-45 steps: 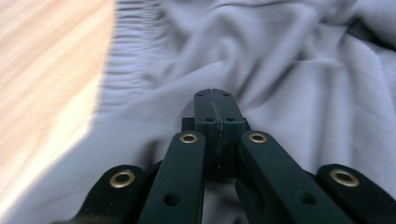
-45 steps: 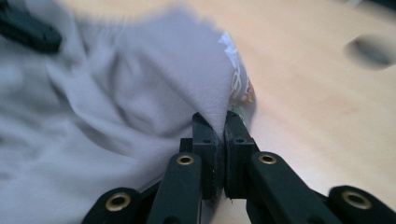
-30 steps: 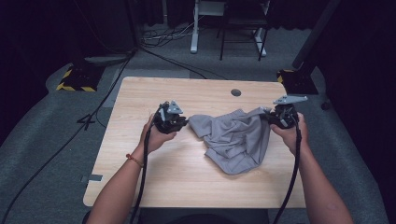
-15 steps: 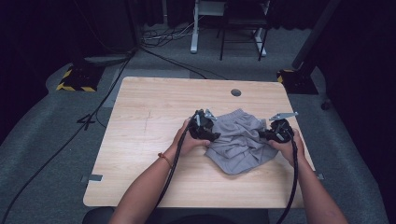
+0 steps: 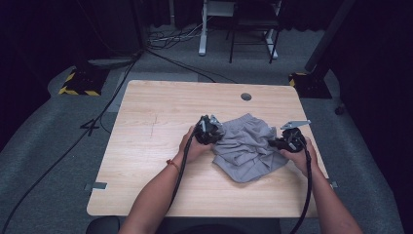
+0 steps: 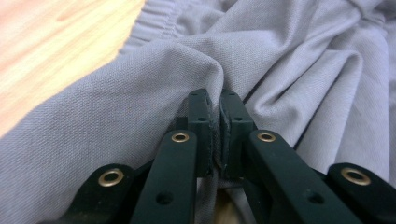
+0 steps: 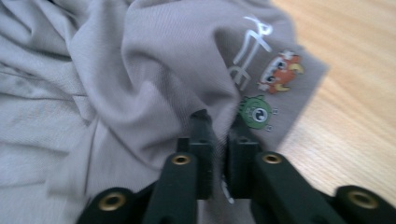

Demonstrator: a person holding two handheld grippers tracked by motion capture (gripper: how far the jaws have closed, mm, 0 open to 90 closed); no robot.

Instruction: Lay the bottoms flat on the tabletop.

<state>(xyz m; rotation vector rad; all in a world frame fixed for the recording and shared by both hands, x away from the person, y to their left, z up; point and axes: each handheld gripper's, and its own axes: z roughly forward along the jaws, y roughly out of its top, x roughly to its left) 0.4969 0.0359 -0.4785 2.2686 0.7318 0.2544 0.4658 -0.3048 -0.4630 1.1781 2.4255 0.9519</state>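
Two folds of the grey shorts point(image 5: 246, 146) are pinched, one in each closed hand-held gripper: left point(image 5: 208, 129), right point(image 5: 287, 142). Judged next: lifting and spreading it over the counter point(image 5: 160, 117).

From above, my hands and tools cover both pinch points on the cloth point(image 5: 246, 148), so my jaws cannot be made out there. Along my left gripper point(image 6: 215, 122), a fold hides the jaw tips, and the cloth runs off the top, right and bottom edges. Along my right gripper point(image 7: 218, 140), the picture is blurred; the white lettering point(image 7: 252, 44) is unreadable, and part of the green print point(image 7: 257, 112) sits behind a jaw.
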